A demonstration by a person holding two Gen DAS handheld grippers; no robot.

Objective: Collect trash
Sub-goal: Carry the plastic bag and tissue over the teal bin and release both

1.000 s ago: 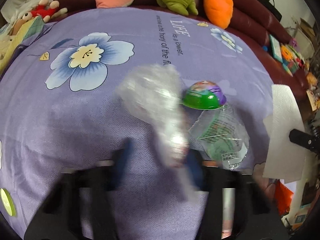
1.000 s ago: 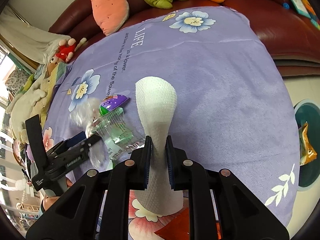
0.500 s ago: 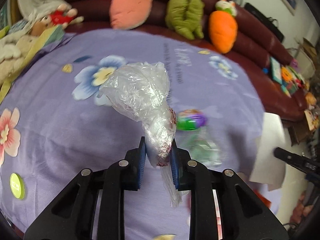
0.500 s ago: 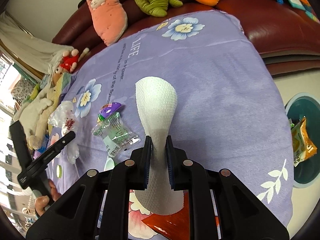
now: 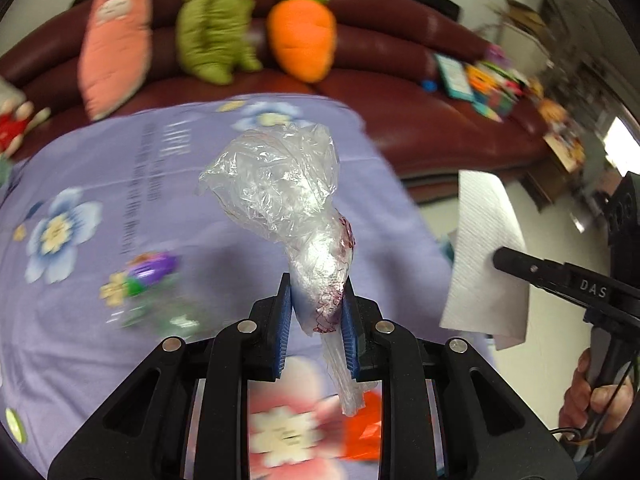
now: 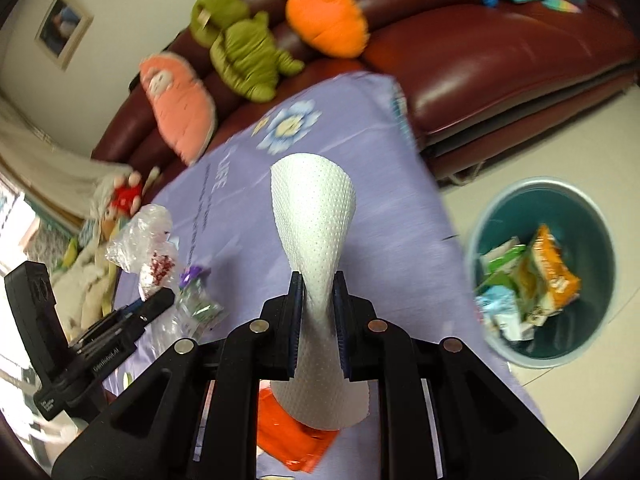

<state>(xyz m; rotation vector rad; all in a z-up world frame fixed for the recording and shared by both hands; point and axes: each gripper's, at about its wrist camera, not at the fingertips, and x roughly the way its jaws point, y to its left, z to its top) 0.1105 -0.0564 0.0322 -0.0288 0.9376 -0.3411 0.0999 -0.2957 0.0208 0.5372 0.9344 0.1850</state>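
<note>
Trash rides in both claws: the left claw [image 5: 314, 312] is clamped on a crumpled clear plastic bag [image 5: 280, 192], the right claw [image 6: 318, 304] on a white paper towel [image 6: 314, 216], held above the worktop [image 6: 380, 208], likely bound for the teal bin [image 6: 592, 216].

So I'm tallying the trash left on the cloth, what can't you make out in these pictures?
- Left wrist view: clear wrapper under the purple cup, smeared by motion blur.
- Both views: orange wrapper, partly hidden by the fingers and paper towel.
- Right wrist view: bin contents blurred, near side cut off by the cloth.
</note>
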